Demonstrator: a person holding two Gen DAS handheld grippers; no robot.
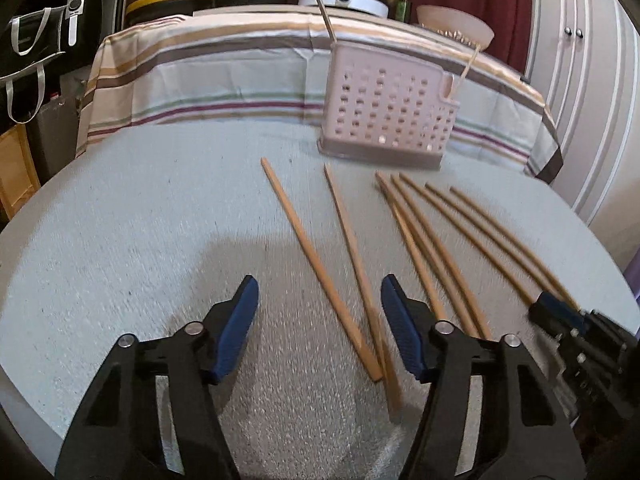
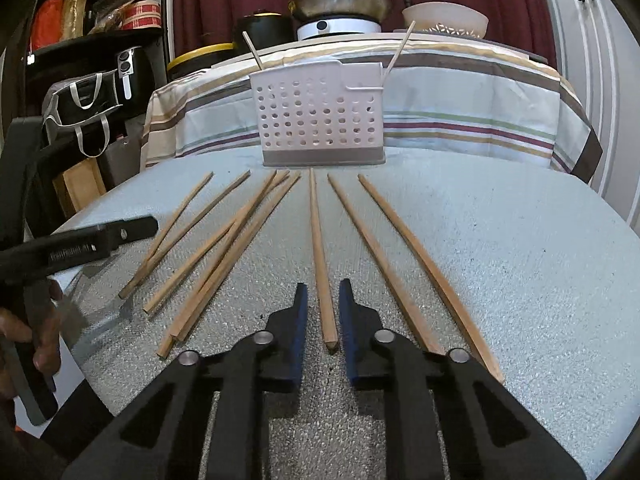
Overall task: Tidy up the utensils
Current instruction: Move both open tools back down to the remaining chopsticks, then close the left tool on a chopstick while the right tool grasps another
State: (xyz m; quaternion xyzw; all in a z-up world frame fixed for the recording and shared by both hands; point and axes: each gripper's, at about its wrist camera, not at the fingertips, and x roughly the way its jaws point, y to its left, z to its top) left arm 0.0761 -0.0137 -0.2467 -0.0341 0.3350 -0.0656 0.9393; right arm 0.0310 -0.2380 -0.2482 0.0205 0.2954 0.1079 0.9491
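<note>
Chopsticks before perforated holder

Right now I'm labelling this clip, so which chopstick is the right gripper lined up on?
Start at the perforated utensil caddy at the far side of the table. Several wooden chopsticks fan out from its base. The target chopstick runs straight from the caddy's middle toward the camera, and only its near end lies between the open fingers of the right gripper.

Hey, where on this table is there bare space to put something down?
Two bare patches on the pale blue foam tabletop: right of the outermost wooden chopstick, out to the edge, and left of the leftmost chopstick. It is crowded in the middle, where loose chopsticks fan out before the perforated white plastic utensil caddy.
</note>
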